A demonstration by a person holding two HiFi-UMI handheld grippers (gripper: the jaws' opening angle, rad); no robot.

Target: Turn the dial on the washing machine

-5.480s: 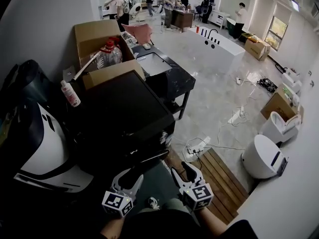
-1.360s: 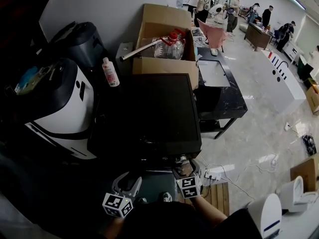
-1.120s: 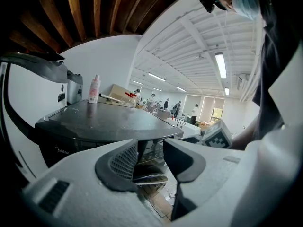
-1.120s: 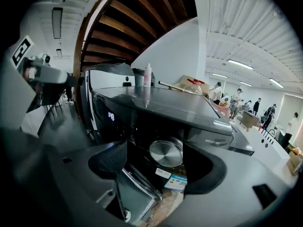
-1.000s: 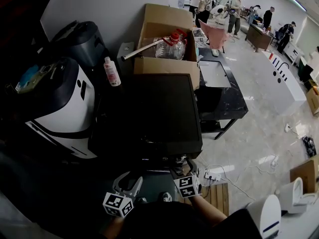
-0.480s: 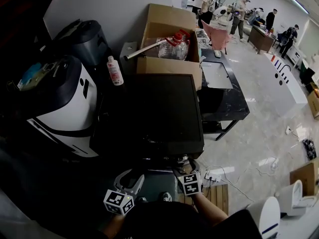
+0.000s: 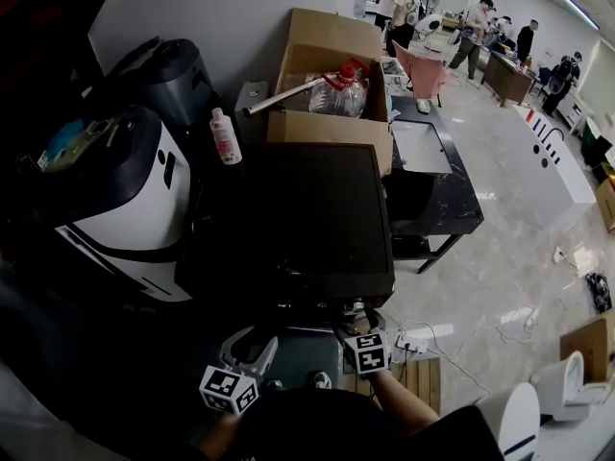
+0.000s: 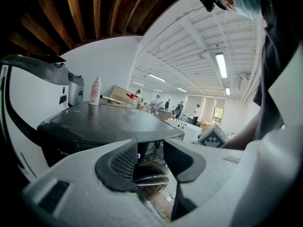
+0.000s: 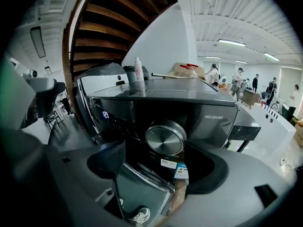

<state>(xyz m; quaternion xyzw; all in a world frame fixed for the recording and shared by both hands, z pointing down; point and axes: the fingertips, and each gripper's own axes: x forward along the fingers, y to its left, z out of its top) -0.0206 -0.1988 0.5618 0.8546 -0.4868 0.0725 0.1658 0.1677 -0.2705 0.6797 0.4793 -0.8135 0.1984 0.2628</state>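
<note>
The washing machine (image 7: pixel 288 219) is a black front-loader with a flat dark top. Its round silver dial (image 9: pixel 164 138) sits on the front panel beside a small blue display (image 9: pixel 105 114). My right gripper (image 9: pixel 161 167) is open right at the panel, one jaw on each side of the dial and slightly below it, neither visibly pressing on it. In the head view the right gripper (image 7: pixel 354 323) is tucked under the machine's front edge, which hides the dial. My left gripper (image 7: pixel 252 344) hangs open and empty to the left, short of the machine (image 8: pixel 104 122).
A cardboard box (image 7: pixel 327 113) with a water bottle and a white bottle (image 7: pixel 226 134) stand behind the machine. A white-and-black appliance (image 7: pixel 115 200) is at its left, a black table (image 7: pixel 432 176) at its right. Wooden planks (image 7: pixel 423 373) and cables lie on the floor. People work far back.
Since 5.5 s ago the view has swung left and my right gripper has gone up to the machine's front. Over the last second both grippers have hardly moved.
</note>
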